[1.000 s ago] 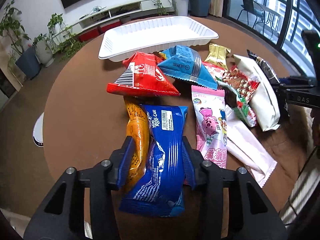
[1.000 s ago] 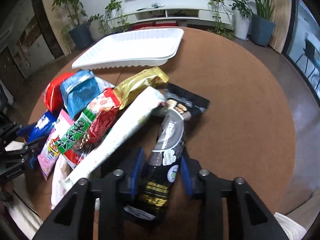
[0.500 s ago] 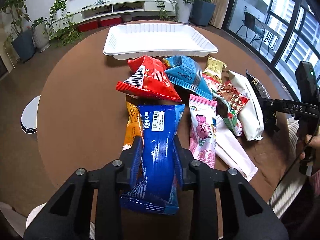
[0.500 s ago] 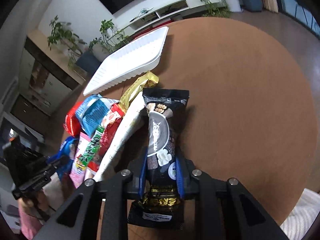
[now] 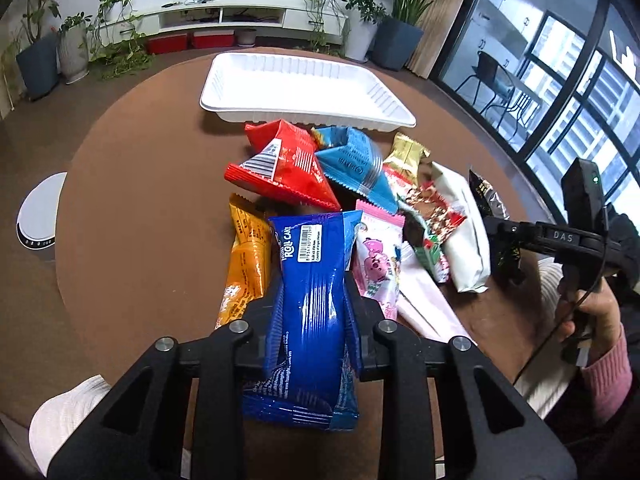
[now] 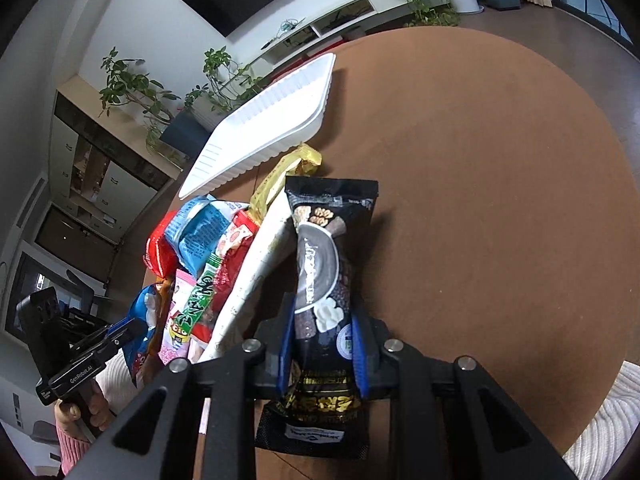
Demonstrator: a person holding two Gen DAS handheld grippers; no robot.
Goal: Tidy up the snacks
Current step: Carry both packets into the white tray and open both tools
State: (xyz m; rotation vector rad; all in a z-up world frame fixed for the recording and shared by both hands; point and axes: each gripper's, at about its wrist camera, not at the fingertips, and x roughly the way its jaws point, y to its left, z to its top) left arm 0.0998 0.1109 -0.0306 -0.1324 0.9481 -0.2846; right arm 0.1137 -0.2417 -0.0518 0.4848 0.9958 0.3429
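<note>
My left gripper (image 5: pixel 314 296) is shut on a blue roll-cake packet (image 5: pixel 316 256), gripping it across the middle above the pile's near edge. My right gripper (image 6: pixel 322 320) is shut on a long black snack packet (image 6: pixel 324 248), which lies beside the pile's right side. The pile holds a red packet (image 5: pixel 288 168), a light blue packet (image 5: pixel 352 164), an orange packet (image 5: pixel 244 264), a pink packet (image 5: pixel 378 260), a gold packet (image 5: pixel 408 154) and a long white packet (image 5: pixel 464 232). An empty white tray (image 5: pixel 304 80) stands just behind the pile.
Everything sits on a round brown table (image 5: pixel 140 200). A hand in a pink sleeve (image 5: pixel 592 320) holds the right gripper at the table's right edge. A white round device (image 5: pixel 38 216) stands on the floor to the left. Potted plants and a low TV shelf line the far wall.
The left jaws closed on the blue packet and drew it off the orange one. The right jaws closed on the black packet, and the right gripper rolled and swung it clear of the white packet.
</note>
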